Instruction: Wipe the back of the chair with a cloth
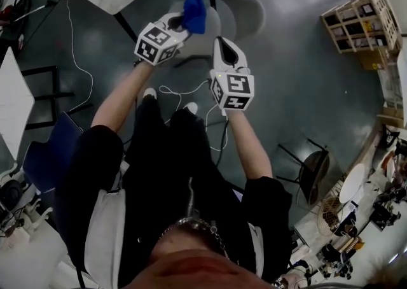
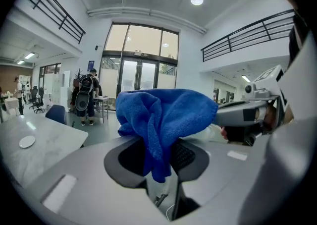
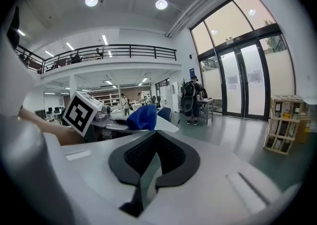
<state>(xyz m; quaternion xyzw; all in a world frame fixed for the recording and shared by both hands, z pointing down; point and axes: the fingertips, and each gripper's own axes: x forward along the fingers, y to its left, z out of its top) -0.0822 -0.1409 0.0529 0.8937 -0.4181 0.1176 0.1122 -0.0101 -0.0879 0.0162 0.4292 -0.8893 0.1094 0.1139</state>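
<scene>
Cloth (image 2: 168,115) pinched between left fingers (image 2: 187,157).

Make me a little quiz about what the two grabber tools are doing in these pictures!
1. Which tongs hold the fluffy blue cloth? A: left. B: right. C: both.
2. True or false: the right tongs grip a white cup.
3. Fill in: the light grey moulded chair stands on the dark ____.
Key: 1: A, the left tongs. 2: false, they hold nothing. 3: floor.
</scene>
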